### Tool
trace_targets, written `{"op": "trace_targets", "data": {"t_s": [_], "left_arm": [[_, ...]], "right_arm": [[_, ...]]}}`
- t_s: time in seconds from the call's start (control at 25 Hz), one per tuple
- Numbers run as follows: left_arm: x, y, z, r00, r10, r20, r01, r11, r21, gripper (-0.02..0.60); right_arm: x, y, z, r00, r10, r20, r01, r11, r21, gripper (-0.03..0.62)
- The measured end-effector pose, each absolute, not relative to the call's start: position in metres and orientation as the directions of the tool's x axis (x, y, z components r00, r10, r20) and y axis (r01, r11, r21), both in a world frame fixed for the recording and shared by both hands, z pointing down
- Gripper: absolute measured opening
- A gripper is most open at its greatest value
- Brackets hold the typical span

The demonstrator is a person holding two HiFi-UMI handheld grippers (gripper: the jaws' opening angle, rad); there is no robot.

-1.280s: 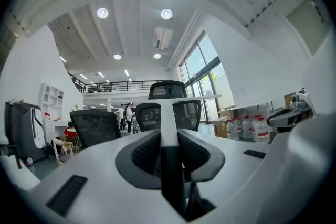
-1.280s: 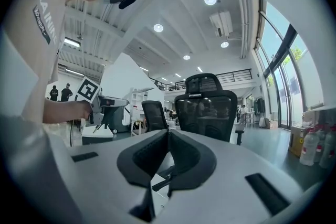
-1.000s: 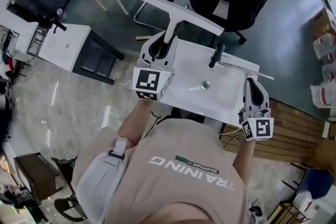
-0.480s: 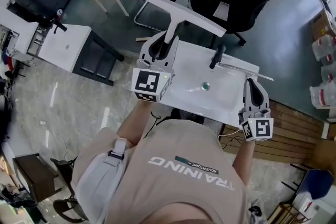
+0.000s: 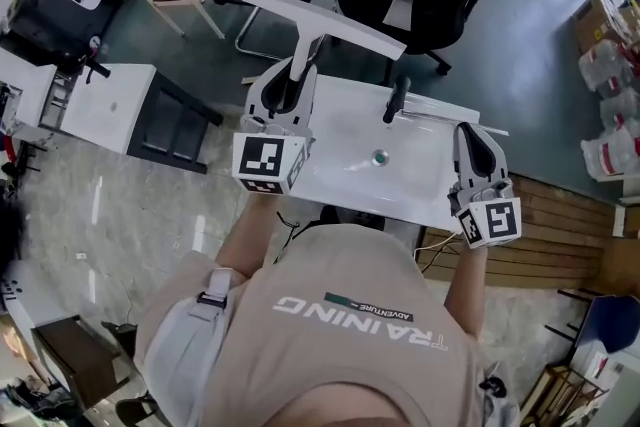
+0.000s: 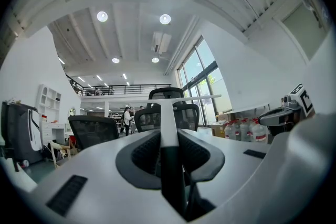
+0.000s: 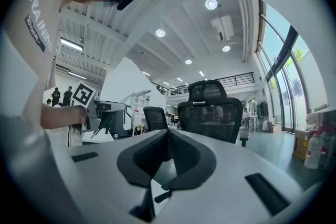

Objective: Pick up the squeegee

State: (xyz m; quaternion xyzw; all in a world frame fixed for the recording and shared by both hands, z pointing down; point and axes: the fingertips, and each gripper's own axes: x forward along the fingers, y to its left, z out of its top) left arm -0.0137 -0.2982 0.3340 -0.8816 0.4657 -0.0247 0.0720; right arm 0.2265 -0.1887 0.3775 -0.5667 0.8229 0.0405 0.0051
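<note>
Status: no material change over the last second. My left fingers (image 6: 143,157) stay clenched on the handle of the squeegee (image 5: 322,18). It points level, with its white blade held out past the far edge of the worktop (image 5: 335,140) and clear of it. My right fingers (image 7: 140,157) are closed together on nothing, at the worktop's right end. Judgement: the squeegee is off the surface and in hand, as the task requires, and the grasp looks stable.

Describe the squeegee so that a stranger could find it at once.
Find the white sink in the middle. At its left end, the left gripper clamps the squeegee, a white T with a long crossbar. The nearby faucet is black.
</note>
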Motion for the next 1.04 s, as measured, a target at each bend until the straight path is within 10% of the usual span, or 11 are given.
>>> {"op": "trace_targets", "data": {"t_s": [1.04], "left_arm": [[-0.009,-0.307,0.346,0.580,-0.815,-0.001,-0.808,-0.574,-0.132,0.094]], "right_arm": [[0.231,-0.194,0.375,-0.350,-0.936,-0.032,-0.934,0.347,0.080,0.037]]}}
